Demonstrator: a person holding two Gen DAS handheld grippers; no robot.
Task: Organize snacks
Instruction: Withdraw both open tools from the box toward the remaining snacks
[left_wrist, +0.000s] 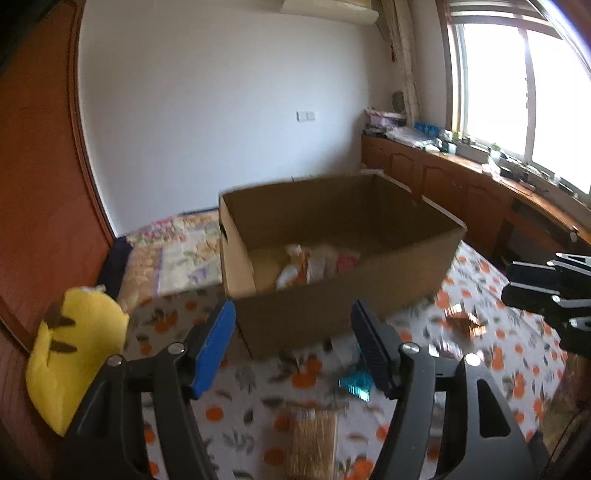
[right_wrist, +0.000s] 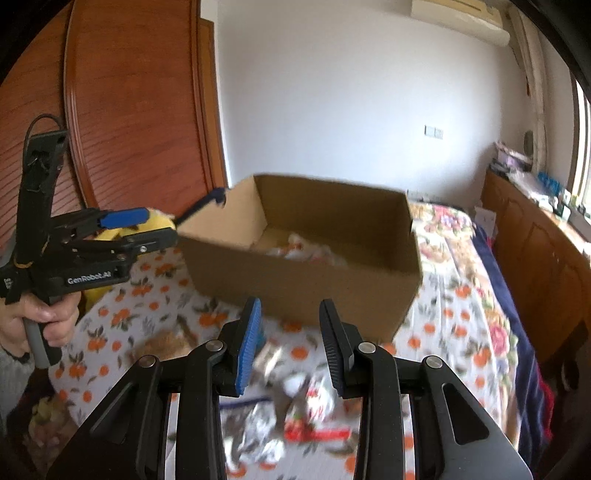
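Note:
An open cardboard box (left_wrist: 332, 295) stands on a bed with an orange-print sheet; it also shows in the right wrist view (right_wrist: 314, 291). Several snack packets (left_wrist: 314, 264) lie inside it. My left gripper (left_wrist: 293, 332) is open and empty in front of the box. Below it lie a teal packet (left_wrist: 356, 384) and a tan packet (left_wrist: 312, 439). My right gripper (right_wrist: 290, 332) is open and empty above loose wrappers: a red and white packet (right_wrist: 317, 417) and a silvery one (right_wrist: 258, 435). A brown packet (left_wrist: 463, 321) lies right of the box.
A yellow plush toy (left_wrist: 74, 354) lies at the bed's left by the wooden headboard (left_wrist: 37, 184). A wooden cabinet (left_wrist: 461, 184) with clutter runs under the window at right. A floral quilt (left_wrist: 177, 254) lies behind the box.

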